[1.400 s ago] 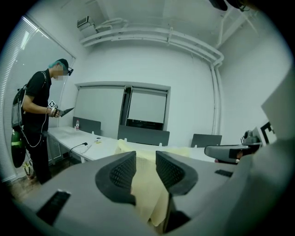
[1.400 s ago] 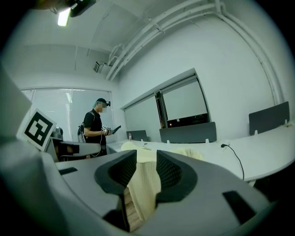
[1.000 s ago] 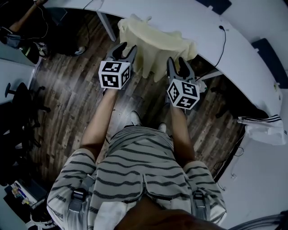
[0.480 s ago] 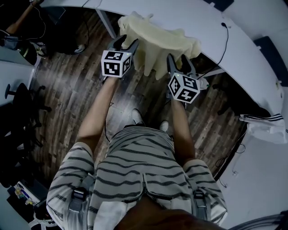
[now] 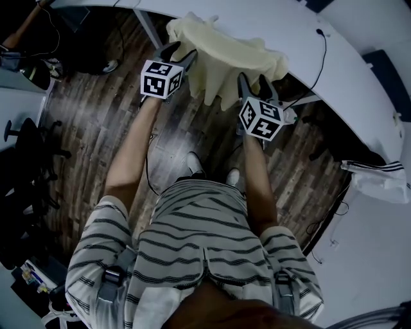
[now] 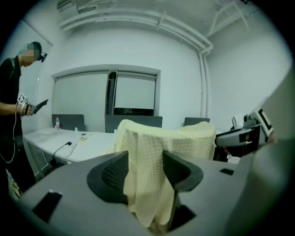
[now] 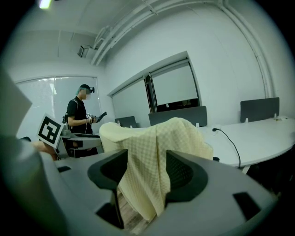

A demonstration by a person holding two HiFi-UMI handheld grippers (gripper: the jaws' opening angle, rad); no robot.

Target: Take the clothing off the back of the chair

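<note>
Head view: the pale yellow clothing (image 5: 225, 54) is seen draped at upper centre, beside the white desk (image 5: 334, 71), with the left gripper (image 5: 178, 53) and right gripper (image 5: 255, 82) at its hanging edges.

Left gripper view: the jaws have just been opened wide, and the clothing (image 6: 152, 143) is framed between them at centre, unpinched.

Right gripper view: here too the jaws have just been spread, with the clothing (image 7: 152, 147) between them, not clamped.

Curved white counter (image 5: 257, 19): blocks 12 o'clock, behind draped pale-yellow waffle-weave garment (image 5: 225, 54). Dark plank floor (image 5: 90, 115): open, 9 o'clock.
</note>
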